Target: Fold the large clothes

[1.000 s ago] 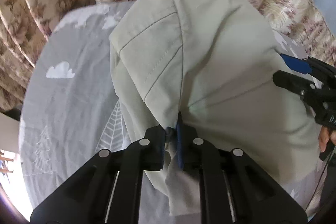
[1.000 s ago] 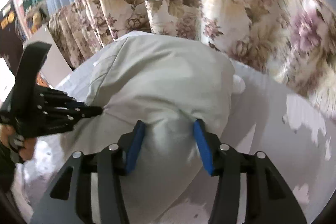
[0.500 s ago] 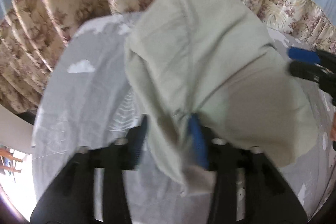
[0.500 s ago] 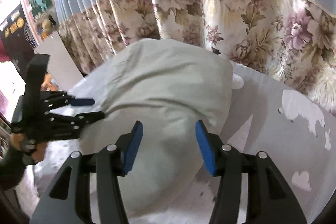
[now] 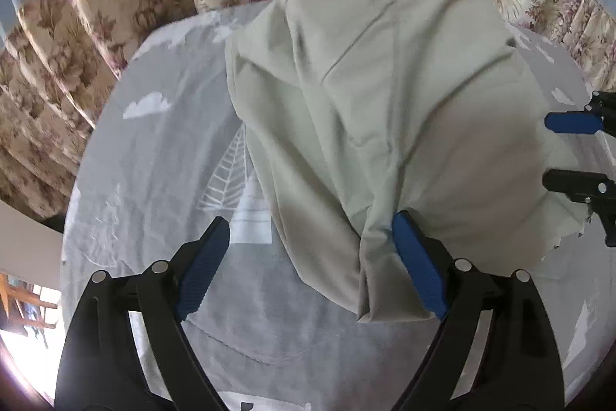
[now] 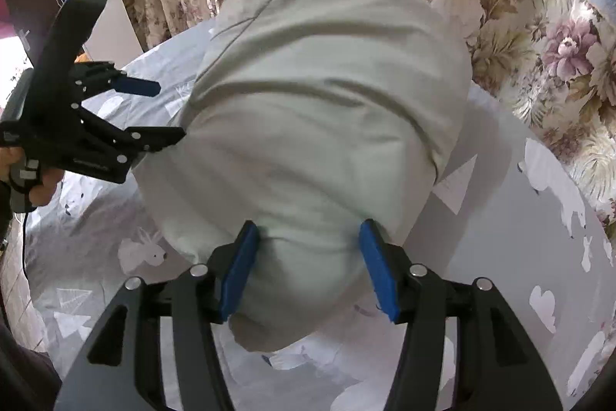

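Left wrist view: the pale garment lay on the bed. The left tongs were opening wide, one pad touching it. The right tongs loosely straddled its edge.

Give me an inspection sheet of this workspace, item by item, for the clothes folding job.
Surface: grey printed bedsheet, white cloud and animal shapes.
Job's things: pale green garment lying folded over in a heap on the sheet.
Clutter: nothing seen.
Grippers: left tool opening, cloth beside its right pad only; right tool straddling a garment fold, grip not clear.
Cables: thin black cable under the person's hand.
Surroundings: floral curtain behind the bed; blue curtain above.
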{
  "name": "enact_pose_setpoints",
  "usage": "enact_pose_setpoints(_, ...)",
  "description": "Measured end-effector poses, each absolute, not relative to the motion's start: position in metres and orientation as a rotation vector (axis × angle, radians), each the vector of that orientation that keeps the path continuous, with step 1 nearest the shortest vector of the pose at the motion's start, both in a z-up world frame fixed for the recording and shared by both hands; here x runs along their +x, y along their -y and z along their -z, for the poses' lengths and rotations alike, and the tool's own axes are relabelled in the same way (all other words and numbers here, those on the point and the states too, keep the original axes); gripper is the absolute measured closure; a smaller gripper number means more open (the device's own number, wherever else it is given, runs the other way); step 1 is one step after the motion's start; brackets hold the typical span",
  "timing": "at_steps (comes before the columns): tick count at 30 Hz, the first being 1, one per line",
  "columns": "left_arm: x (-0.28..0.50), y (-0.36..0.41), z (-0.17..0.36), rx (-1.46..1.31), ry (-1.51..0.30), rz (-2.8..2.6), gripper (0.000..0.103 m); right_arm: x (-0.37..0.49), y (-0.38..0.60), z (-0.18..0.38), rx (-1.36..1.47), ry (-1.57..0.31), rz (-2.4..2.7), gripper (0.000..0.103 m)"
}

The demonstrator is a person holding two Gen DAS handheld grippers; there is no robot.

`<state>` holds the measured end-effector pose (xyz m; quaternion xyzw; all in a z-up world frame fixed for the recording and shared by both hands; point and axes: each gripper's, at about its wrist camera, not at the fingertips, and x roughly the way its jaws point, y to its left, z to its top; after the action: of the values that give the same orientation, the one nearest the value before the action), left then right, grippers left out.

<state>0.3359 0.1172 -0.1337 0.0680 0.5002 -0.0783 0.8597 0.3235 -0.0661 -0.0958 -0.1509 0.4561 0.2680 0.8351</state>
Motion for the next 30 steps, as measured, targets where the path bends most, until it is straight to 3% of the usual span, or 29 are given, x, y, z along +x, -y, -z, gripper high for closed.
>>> enact_pose_setpoints(9, 0.344, -0.124, 0.076, 0.086, -0.979, 0.184, 0.018, 0.375, 0.124, 0.032, -0.004, -0.837, -0.549, 0.044)
enact_pose_setpoints(13, 0.374, -0.109, 0.056, 0.104, -0.960, 0.197, 0.017, 0.421, 0.146, 0.044, 0.159, -0.880, -0.533, 0.044)
enact_pose_setpoints(19, 0.433, -0.084, 0.070, 0.070, -1.027, 0.237, 0.018, 0.449, 0.141, 0.075, 0.235, -0.933, -0.562, 0.045)
enact_pose_setpoints(21, 0.439, -0.076, 0.079, 0.083, -1.029, 0.272, 0.048, 0.454, 0.134, 0.080, 0.211, -0.930, -0.581, 0.047)
enact_pose_setpoints(22, 0.441, -0.074, 0.084, 0.091, -1.043, 0.278, 0.079, 0.455, 0.128, 0.078, 0.183, -0.925, -0.588, 0.050)
enact_pose_setpoints(23, 0.442, -0.073, 0.089, 0.090, -1.060, 0.290, 0.090, 0.455, 0.121, 0.077, 0.153, -0.920, -0.590, 0.051)
enact_pose_setpoints(30, 0.426, -0.090, 0.103, 0.197, -1.037, 0.148, 0.097, 0.458, 0.062, 0.069, -0.002, -0.882, -0.633, 0.061)
